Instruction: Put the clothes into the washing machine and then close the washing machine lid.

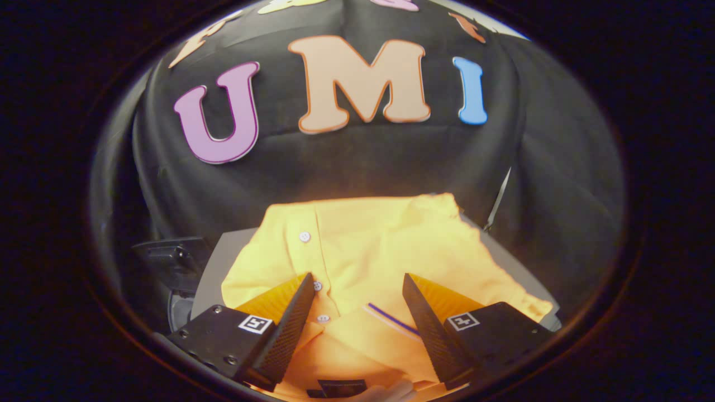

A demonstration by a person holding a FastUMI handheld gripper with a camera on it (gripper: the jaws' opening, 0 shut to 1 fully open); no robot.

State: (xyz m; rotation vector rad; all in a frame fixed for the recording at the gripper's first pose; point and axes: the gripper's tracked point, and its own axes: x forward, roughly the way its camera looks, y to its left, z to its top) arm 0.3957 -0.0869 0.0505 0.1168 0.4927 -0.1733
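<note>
The black cloth wall [357,162] is being seen across the upper half of the frame. Below it, a yellow polo shirt [380,245] is being shown spread over a grey surface [220,262] in the lower centre, its button placket [316,286] and collar [385,329] lying between the fingers. The gripper [357,290] is being held wide open above the shirt, nothing being gripped. A dark object [170,259] is being glimpsed at lower left, too dim to identify.

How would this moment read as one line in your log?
gripper: open | yellow shirt: folded, collar between fingers | grasp: not yet
</note>
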